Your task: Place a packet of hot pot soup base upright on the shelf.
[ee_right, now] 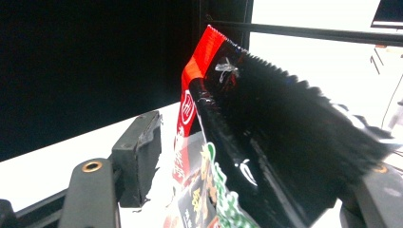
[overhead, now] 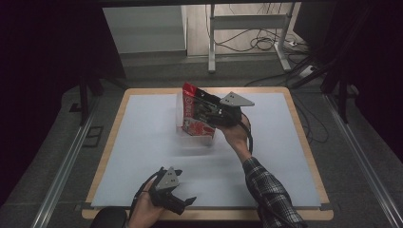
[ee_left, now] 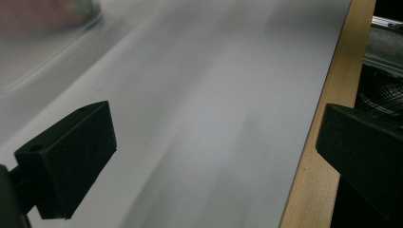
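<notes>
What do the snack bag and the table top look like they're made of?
The snack bag looks like glossy plastic film: it shines, creases, and has a zigzag-cut top edge. The table looks like pale wood at the rim, judging by colour and faint grain; a smooth matte white sheet, plastic or paper, covers it.

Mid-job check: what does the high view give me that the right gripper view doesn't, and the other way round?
High view: the whole white table, the left gripper near its front edge with open jaws and nothing between them, and the red snack packet standing upright at mid-table. Right gripper view: up close, a gap between one jaw and the packet's side, plus the packet's serrated top edge. Both: the right gripper with the packet between its open jaws.
</notes>
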A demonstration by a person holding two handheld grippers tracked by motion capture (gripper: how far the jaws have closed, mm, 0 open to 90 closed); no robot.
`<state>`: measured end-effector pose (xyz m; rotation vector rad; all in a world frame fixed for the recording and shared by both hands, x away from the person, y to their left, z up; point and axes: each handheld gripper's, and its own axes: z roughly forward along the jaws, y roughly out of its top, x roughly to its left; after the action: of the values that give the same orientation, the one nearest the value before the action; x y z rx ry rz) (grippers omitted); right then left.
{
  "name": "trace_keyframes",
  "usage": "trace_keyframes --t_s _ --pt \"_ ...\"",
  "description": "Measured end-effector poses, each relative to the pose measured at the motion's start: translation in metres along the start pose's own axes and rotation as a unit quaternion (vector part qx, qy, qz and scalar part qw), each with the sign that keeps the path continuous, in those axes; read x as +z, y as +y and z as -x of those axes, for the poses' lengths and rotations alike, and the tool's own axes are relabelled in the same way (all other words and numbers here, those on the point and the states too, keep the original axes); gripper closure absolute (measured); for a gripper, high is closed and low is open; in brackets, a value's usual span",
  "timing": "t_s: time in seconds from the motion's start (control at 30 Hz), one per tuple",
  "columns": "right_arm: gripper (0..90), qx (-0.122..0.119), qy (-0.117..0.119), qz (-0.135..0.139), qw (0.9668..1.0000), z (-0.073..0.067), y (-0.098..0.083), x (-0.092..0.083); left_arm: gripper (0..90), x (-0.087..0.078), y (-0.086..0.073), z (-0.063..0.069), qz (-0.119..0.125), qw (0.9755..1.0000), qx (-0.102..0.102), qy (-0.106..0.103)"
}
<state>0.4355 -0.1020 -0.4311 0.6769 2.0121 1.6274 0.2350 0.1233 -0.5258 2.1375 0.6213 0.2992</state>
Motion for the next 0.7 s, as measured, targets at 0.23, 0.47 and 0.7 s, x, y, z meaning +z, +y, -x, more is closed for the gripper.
trace_keyframes --t_s 0.23,0.47,0.7 --pt "28.9 -0.010 -0.002 -0.008 0.9999 0.000 0.003 -0.006 0.4 -0.001 0.000 0.000 0.006 1.0000 -0.004 0.000" --pt "24.8 -0.018 -0.005 -0.011 0.9998 -0.001 0.006 -0.012 0.7 -0.002 0.000 -0.001 0.012 0.9999 -0.005 0.001" --pt "19.9 -0.011 0.001 -0.013 0.9998 -0.001 0.009 -0.019 0.7 -0.003 0.000 -0.001 0.017 0.9998 -0.005 0.004"
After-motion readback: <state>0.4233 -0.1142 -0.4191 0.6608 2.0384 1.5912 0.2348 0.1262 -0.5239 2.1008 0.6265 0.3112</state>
